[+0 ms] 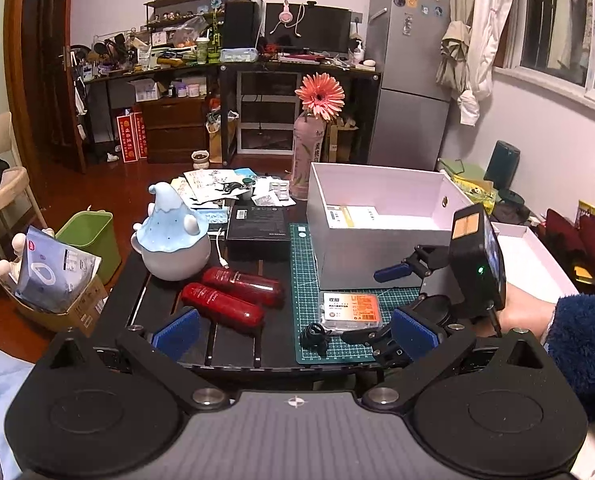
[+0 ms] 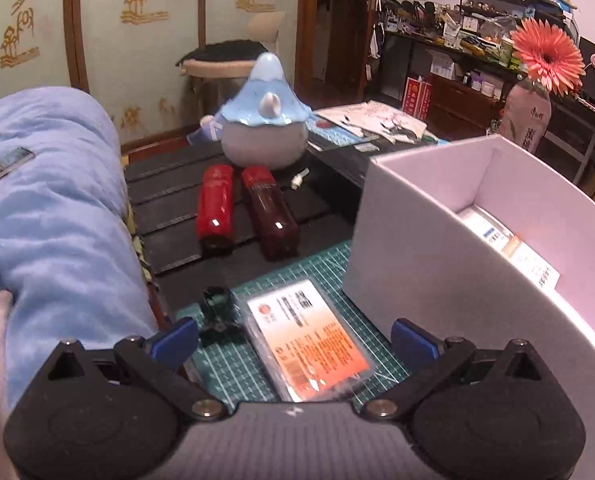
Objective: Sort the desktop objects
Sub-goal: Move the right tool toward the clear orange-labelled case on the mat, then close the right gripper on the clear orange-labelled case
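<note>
I hold my left gripper (image 1: 293, 330) above the near edge of a dark slatted table (image 1: 237, 344), its blue-padded fingers spread wide and empty. My right gripper (image 2: 293, 340) hangs low over a green cutting mat (image 2: 225, 364), its jaws also spread apart with nothing between them. Lying flat on the mat just ahead of it is an orange-and-white packet (image 2: 309, 344), with a small black clip (image 2: 217, 312) touching its left side. A large white box (image 2: 437, 264) stands just right of the packet, holding flat cartons inside. Two red bottles (image 1: 233, 298) lie side by side to the left on the table, and beyond them sits a round blue-and-white figure (image 1: 175, 236).
</note>
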Action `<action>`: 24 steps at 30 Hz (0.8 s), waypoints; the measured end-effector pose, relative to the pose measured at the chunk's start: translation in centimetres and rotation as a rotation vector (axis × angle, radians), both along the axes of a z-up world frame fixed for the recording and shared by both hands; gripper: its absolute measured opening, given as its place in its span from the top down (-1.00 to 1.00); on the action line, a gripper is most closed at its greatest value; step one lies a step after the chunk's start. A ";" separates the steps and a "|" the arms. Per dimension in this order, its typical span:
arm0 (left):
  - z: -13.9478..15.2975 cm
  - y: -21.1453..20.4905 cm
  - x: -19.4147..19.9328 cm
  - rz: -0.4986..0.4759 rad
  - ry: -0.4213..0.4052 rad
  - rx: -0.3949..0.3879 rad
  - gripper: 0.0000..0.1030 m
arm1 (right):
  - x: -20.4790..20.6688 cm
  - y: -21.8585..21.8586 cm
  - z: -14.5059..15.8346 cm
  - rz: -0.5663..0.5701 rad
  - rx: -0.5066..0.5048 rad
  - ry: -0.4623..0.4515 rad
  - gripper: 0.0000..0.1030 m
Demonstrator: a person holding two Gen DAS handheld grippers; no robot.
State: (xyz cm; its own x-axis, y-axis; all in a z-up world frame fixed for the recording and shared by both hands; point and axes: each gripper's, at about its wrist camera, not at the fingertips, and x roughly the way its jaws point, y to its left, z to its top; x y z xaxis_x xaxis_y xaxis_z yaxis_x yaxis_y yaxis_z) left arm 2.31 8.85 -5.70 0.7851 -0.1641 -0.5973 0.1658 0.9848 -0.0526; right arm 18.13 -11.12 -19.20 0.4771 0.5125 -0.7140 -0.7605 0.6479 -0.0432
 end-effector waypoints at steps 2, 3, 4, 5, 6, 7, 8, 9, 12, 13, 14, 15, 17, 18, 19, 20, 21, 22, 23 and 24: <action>0.0 0.1 0.1 0.010 0.004 -0.005 -1.00 | 0.1 -0.3 -0.4 -0.009 0.001 0.004 -1.00; -0.1 0.2 0.2 0.013 0.009 -0.008 -1.00 | 0.2 -0.4 -0.5 -0.013 0.003 0.006 -1.00; -0.1 0.2 0.3 0.014 0.015 -0.011 -1.00 | 0.3 -0.5 -0.6 -0.019 0.007 0.008 -1.00; -0.1 0.3 0.4 0.013 0.019 -0.013 -1.00 | 0.4 -0.6 -0.7 -0.026 0.011 0.009 -1.00; -0.1 0.3 0.4 0.012 0.020 -0.015 -1.00 | 0.5 -0.7 -0.7 -0.031 0.015 0.011 -1.00; -0.1 0.3 0.4 0.012 0.021 -0.016 -1.00 | 0.6 -0.7 -0.8 -0.034 0.018 0.015 -1.00; -0.1 0.3 0.4 0.013 0.021 -0.015 -1.00 | 0.7 -0.7 -0.8 -0.033 0.019 0.016 -1.00; -0.1 0.2 0.3 0.014 0.020 -0.014 -1.00 | 0.8 -0.6 -0.9 -0.030 0.018 0.016 -1.00; -0.1 0.1 0.2 0.014 0.017 -0.008 -1.00 | 0.9 -0.4 -1.2 -0.009 0.014 0.023 -0.99; -0.1 0.1 0.2 0.015 0.017 -0.004 -1.00 | 1.0 -0.3 -1.4 -0.004 0.010 0.024 -0.99; -0.2 0.0 0.3 0.017 0.018 -0.002 -1.00 | 1.0 -0.3 -1.4 -0.002 0.009 0.026 -0.98; -0.2 0.0 0.3 0.018 0.020 -0.001 -1.00 | 1.1 -0.2 -1.5 0.001 0.009 0.028 -0.98; -0.2 0.0 0.4 0.019 0.023 0.000 -1.00 | 1.2 -0.2 -1.6 0.006 0.011 0.036 -0.98; -0.2 0.0 0.4 0.019 0.025 -0.001 -1.00 | 1.3 -0.2 -1.6 0.007 0.013 0.040 -0.96; -0.2 0.0 0.4 0.020 0.025 0.000 -1.00 | 1.4 -0.2 -1.7 0.008 0.012 0.044 -0.88; -0.2 0.0 0.4 0.022 0.025 0.001 -1.00 | 1.5 -0.2 -1.8 0.010 0.010 0.048 -0.83; -0.2 -0.1 0.4 0.025 0.025 0.002 -1.00 | 1.6 -0.1 -1.9 0.011 0.008 0.053 -0.82; -0.2 -0.1 0.4 0.026 0.025 0.003 -1.00 | 1.6 -0.1 -1.9 0.013 0.008 0.058 -0.82; -0.2 -0.1 0.4 0.026 0.026 0.003 -1.00 | 1.6 -0.1 -2.0 0.015 0.008 0.063 -0.79; -0.2 -0.1 0.4 0.026 0.027 0.004 -1.00 | 1.7 -0.1 -2.1 0.018 0.009 0.068 -0.75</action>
